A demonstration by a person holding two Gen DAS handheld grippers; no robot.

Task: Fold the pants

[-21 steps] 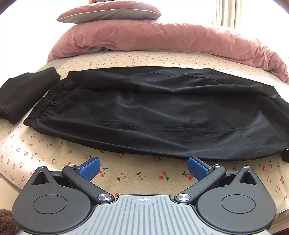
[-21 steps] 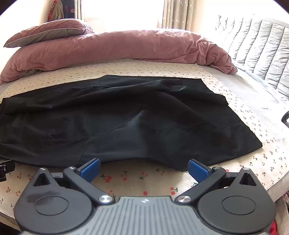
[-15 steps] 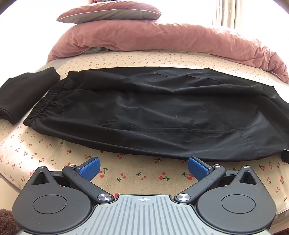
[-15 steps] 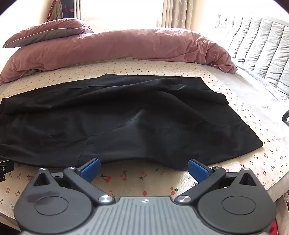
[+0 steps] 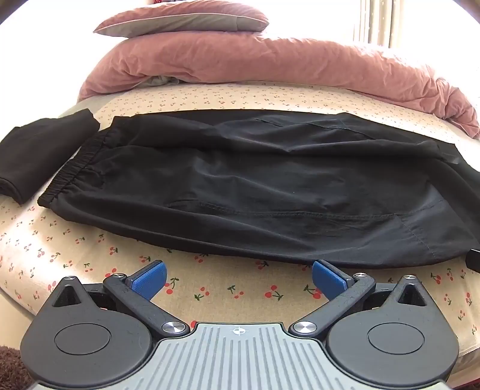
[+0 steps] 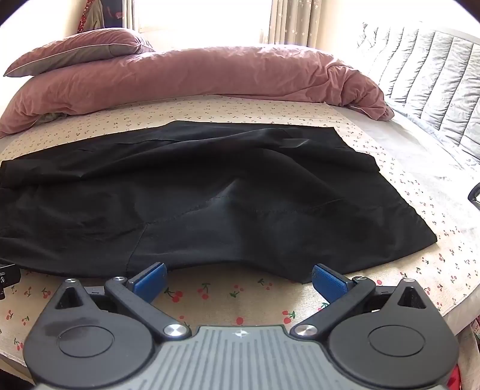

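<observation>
You've got the black pants lying flat across the cherry-print sheet, just ahead of your left gripper and right gripper; both sets of jaws gape wide, holding nothing.

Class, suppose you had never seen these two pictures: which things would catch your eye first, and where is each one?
First, the black pants spread flat across the cherry-print bed sheet, elastic waistband towards the left. Behind them a rumpled dusty-pink duvet runs along the far side of the bed, a pink-and-grey pillow on top. In front, the left gripper and the right gripper gape open at the pants' near edge, holding nothing.
</observation>
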